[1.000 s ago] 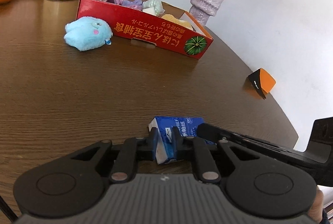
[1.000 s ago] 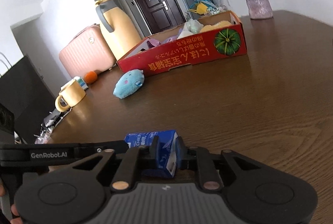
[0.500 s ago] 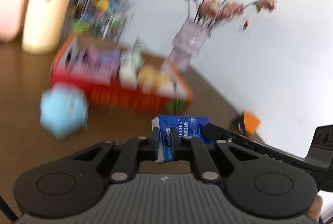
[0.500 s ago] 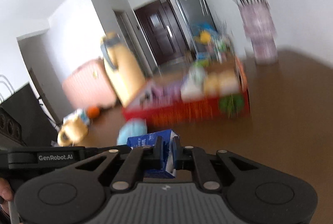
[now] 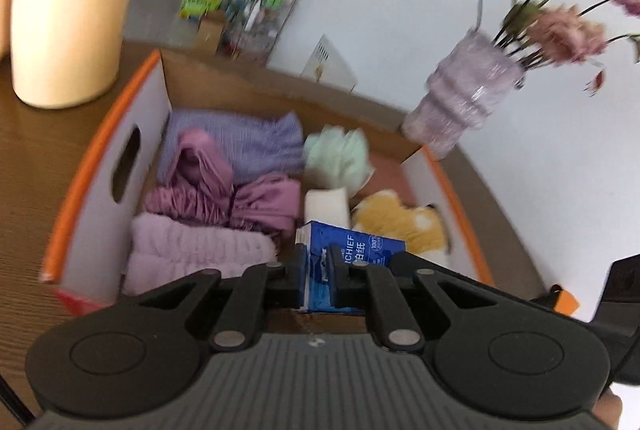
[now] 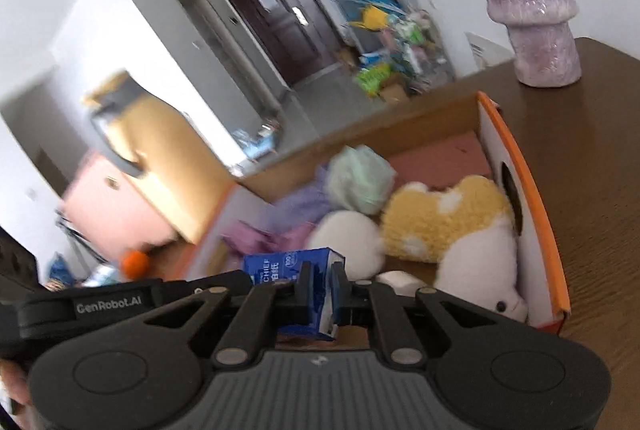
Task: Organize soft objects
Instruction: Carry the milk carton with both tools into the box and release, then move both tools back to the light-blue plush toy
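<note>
Tissue pack (image 5: 352,254), the blue one, is pinched at both ends: left gripper (image 5: 318,270) clamps one end, right gripper (image 6: 320,290) the other. It hangs just over the near edge of the cardboard box (image 5: 100,166), above the purple clothes (image 5: 240,198) and yellow plush (image 6: 444,218) inside.

Cardboard box (image 5: 160,102) is largely filled: purple cloths (image 5: 240,170) occupy the left part, a green plush (image 6: 360,182) and a yellow-and-white plush (image 6: 452,226) the right. Bare pink floor (image 6: 440,154) shows at the far right corner. A vase (image 6: 532,10) stands beyond on the table (image 6: 592,170).
</note>
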A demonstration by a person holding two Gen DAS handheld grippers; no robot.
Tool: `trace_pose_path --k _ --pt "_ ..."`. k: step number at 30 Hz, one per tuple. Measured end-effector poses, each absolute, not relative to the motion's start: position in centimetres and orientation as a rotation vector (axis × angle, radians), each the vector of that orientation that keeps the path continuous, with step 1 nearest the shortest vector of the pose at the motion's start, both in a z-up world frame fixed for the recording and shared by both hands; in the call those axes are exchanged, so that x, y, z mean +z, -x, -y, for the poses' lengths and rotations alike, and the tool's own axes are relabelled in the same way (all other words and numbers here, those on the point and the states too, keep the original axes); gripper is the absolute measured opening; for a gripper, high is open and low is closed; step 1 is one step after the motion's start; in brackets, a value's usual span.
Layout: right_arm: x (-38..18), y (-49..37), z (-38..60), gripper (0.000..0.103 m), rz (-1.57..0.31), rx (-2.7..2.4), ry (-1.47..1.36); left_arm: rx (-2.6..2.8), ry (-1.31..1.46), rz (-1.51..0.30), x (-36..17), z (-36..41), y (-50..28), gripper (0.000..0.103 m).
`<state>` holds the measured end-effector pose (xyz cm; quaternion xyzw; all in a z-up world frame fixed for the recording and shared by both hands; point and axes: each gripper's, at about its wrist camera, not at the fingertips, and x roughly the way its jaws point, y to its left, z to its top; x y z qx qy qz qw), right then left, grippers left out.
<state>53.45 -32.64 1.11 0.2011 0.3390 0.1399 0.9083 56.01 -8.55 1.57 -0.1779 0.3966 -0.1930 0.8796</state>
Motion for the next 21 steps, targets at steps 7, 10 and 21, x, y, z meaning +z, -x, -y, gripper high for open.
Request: trace_pose_path --k 7,10,21 --pt "0.1 -53.7 30.6 0.028 -0.704 0.163 -0.173 -0.441 0.266 -0.858 -0.2 10.7 -56.1 0.011" --pt "1.6 -52.7 31.4 0.028 -0.675 0.164 -0.150 -0.427 0.214 -0.803 1.5 10.4 -55.1 0.011" --pt "10.1 -45.3 32.6 0.046 -0.482 0.161 -0.087 -0.208 -0.012 -0.490 9.7 7.9 -46.5 0.052"
